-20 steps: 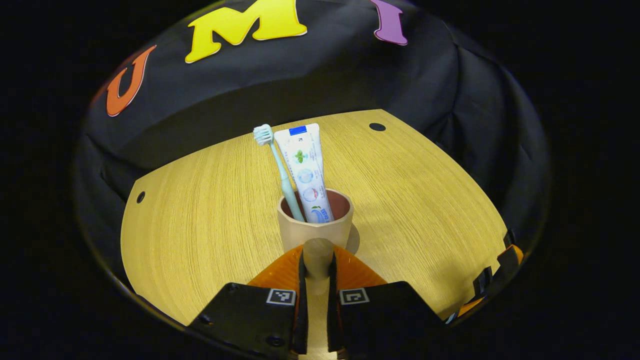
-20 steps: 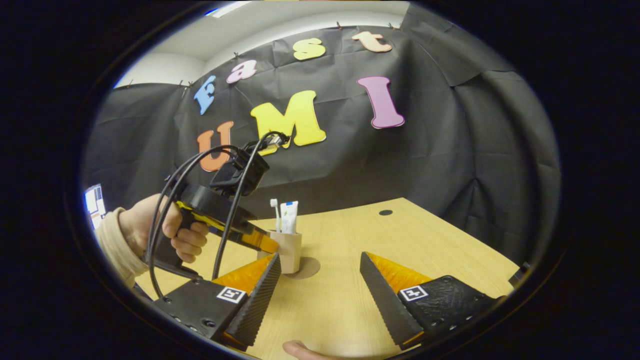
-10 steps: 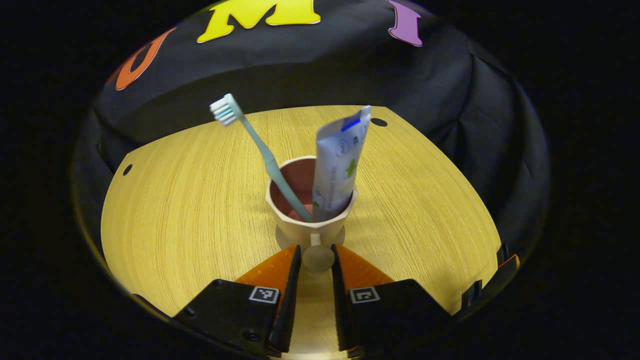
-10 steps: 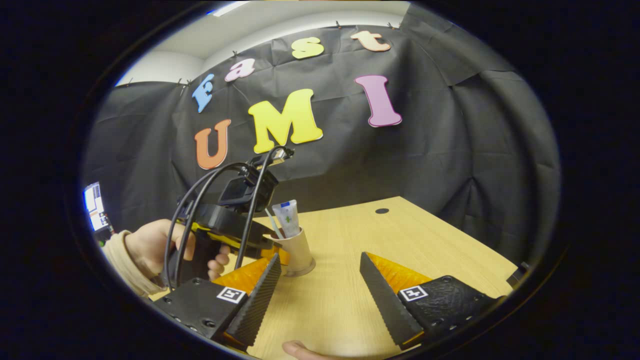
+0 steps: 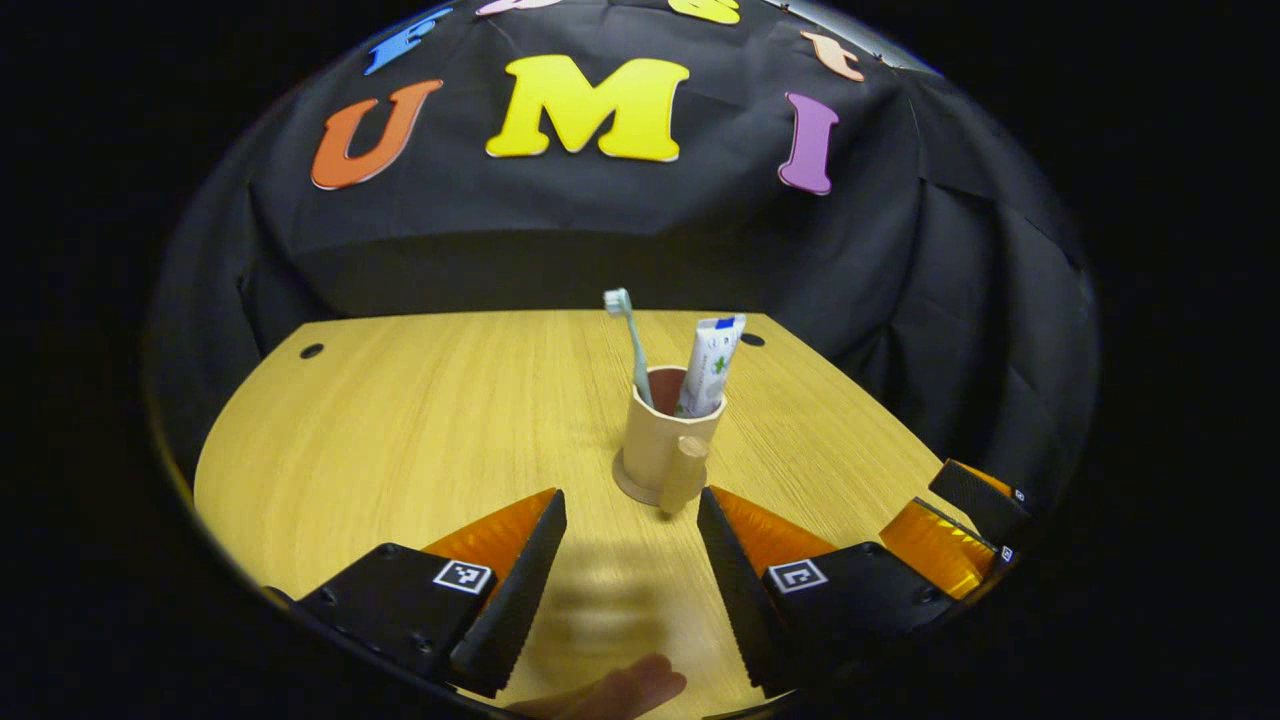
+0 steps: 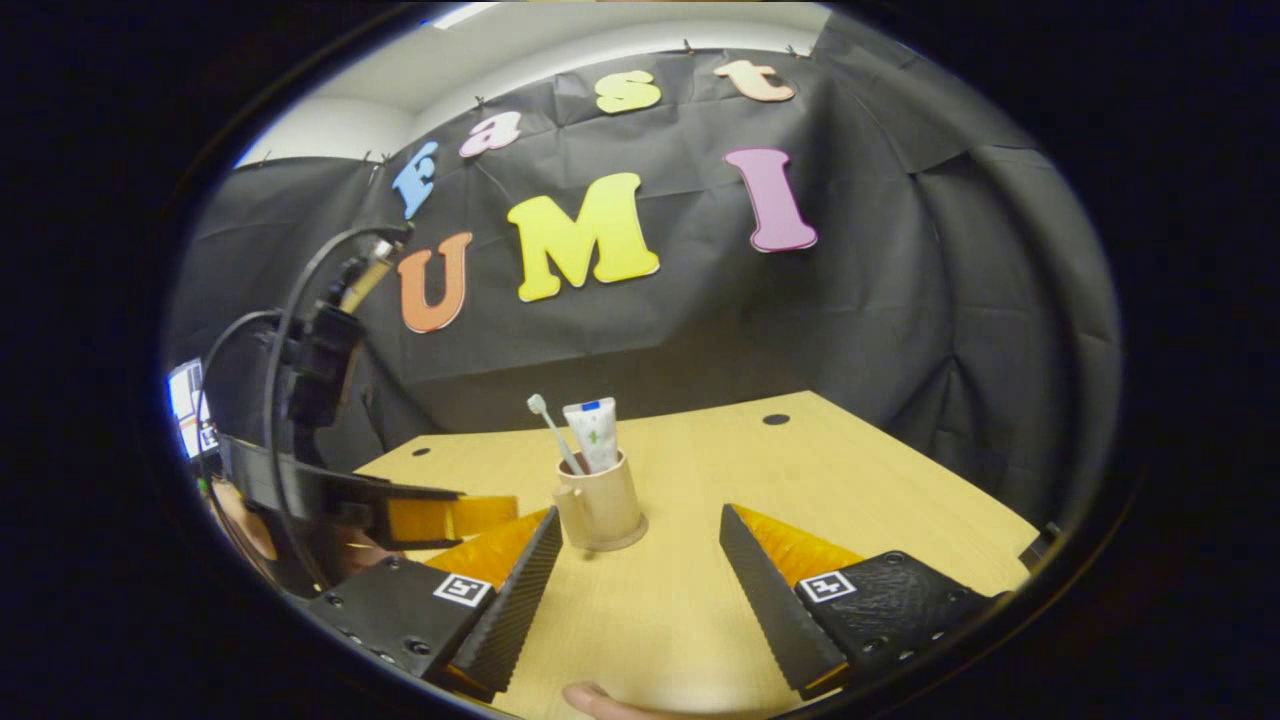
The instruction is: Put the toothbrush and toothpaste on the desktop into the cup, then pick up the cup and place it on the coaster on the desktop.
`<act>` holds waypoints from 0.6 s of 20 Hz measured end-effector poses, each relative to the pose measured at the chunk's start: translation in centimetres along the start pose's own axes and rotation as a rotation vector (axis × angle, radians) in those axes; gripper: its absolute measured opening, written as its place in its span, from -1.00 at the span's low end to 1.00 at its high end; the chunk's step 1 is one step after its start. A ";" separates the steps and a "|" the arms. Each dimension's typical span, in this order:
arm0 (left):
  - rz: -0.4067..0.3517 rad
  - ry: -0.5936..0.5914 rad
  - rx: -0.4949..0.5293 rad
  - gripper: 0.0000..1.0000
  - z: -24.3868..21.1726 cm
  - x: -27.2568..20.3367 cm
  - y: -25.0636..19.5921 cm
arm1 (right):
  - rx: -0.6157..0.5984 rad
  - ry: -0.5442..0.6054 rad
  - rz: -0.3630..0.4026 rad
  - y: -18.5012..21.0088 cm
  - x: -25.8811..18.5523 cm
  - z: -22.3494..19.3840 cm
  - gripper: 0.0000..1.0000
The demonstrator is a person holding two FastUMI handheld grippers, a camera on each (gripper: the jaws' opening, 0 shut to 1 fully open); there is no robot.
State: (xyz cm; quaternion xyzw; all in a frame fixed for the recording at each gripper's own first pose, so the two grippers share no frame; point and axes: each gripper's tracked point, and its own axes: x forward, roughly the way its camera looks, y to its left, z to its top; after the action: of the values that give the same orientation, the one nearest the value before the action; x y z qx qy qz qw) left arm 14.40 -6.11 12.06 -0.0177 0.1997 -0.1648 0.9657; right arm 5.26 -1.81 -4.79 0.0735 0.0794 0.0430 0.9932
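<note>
Wood-grain desktop [image 5: 400, 420] lies under our left gripper [image 5: 630, 520], spread and empty, and our right gripper [image 6: 640, 545], also spread. Just ahead, the beige handled cup [image 5: 665, 445] stands on the round tan coaster [image 5: 628, 488], holding the pale-green toothbrush [image 5: 632, 345] and white toothpaste tube [image 5: 708, 365].

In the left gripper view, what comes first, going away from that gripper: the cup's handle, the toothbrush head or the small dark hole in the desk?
1. Cup's handle, just ahead, slightly right.
2. Toothbrush head, above the cup.
3. Hole, far right, by the wall.
</note>
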 end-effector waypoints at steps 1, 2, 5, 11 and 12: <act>0.024 -0.036 -0.005 0.77 0.8 -1.3 1.1 | -0.014 -0.001 0.004 0.6 -0.1 0.1 0.91; 0.047 -0.071 -0.011 0.87 1.1 -2.5 2.1 | -0.026 -0.004 0.011 1.4 -0.3 0.2 0.91; 0.136 -0.179 0.005 0.91 2.2 -6.2 5.4 | -0.075 -0.027 0.030 3.7 -1.3 1.1 0.92; 0.211 -0.403 0.034 0.94 2.8 -11.9 8.3 | -0.153 -0.106 0.035 7.5 -3.3 2.5 0.92; 0.210 -0.413 0.031 0.94 2.3 -12.2 8.0 | -0.161 -0.110 0.041 7.9 -3.7 2.4 0.92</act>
State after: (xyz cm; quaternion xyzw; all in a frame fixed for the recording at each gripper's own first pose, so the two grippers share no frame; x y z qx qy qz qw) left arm 7.23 5.37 18.03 -0.0151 -0.0041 -0.0592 0.9981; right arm 1.45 5.33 -0.67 -0.0027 0.0196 0.0654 0.9977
